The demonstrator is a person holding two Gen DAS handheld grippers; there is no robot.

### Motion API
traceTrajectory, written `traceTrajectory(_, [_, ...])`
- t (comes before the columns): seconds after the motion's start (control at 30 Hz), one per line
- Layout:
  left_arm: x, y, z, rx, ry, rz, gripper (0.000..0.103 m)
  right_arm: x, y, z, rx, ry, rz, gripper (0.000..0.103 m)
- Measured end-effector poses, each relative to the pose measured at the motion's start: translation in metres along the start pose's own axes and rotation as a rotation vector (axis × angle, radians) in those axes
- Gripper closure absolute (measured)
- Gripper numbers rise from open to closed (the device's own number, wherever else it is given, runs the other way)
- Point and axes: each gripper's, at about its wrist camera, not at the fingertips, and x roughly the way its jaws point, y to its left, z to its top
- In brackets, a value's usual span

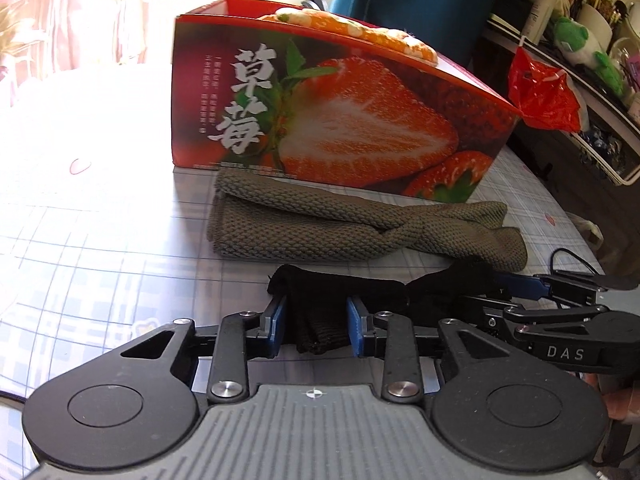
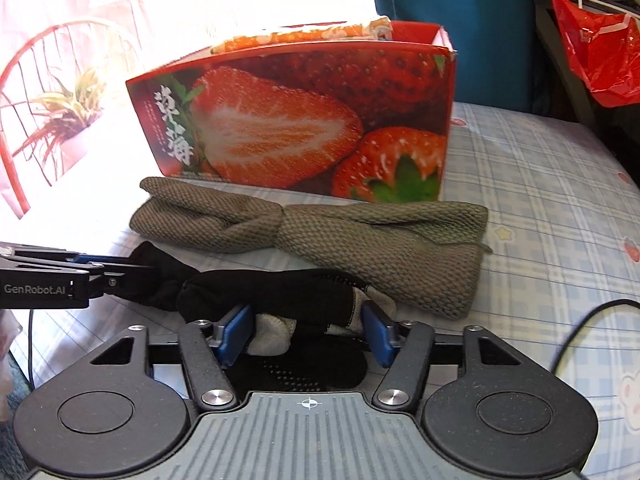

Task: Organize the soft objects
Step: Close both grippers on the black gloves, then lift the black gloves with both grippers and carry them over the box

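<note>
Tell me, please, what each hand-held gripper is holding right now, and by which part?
The left hand-held gripper grips the black sock at its cuff end. The right hand-held gripper straddles the grey-toed end, but pad contact cannot be told.

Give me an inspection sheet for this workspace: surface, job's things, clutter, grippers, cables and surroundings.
Surface: checked tablecloth, sunlit glare on one side.
Job's things: black sock nearest the grippers; olive knit cloth folded behind it; strawberry box behind that, an orange patterned item showing above its rim.
Clutter: nothing seen.
Grippers: left gripper has the sock's end between its pads; right gripper straddles the other end, grip unclear.
Cables: black cable on the cloth.
Surroundings: red plastic bag, green plush toy on a shelf.
</note>
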Motion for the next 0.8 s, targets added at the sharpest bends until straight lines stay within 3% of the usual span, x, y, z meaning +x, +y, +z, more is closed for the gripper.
traceTrajectory(0.2, [-0.002,0.008,0.000,-0.022,-0.012,0.007,0.070,-0.001,0.011,-0.004,-0.023,-0.021,0.051,0.070])
traceTrajectory(0.53, [-0.002,0.004,-0.002,-0.005,-0.020,0.021,0.070,-0.006,0.011,-0.012,0.003,-0.047,0.083,0.079])
traceTrajectory(0.67, [-0.005,-0.005,-0.004,0.050,-0.035,0.032,0.079,-0.010,0.014,-0.016,0.001,-0.058,0.086,0.082])
traceTrajectory(0.8, [-0.008,-0.004,-0.004,0.042,-0.046,0.024,0.081,-0.013,0.013,-0.018,0.010,-0.068,0.090,0.084])
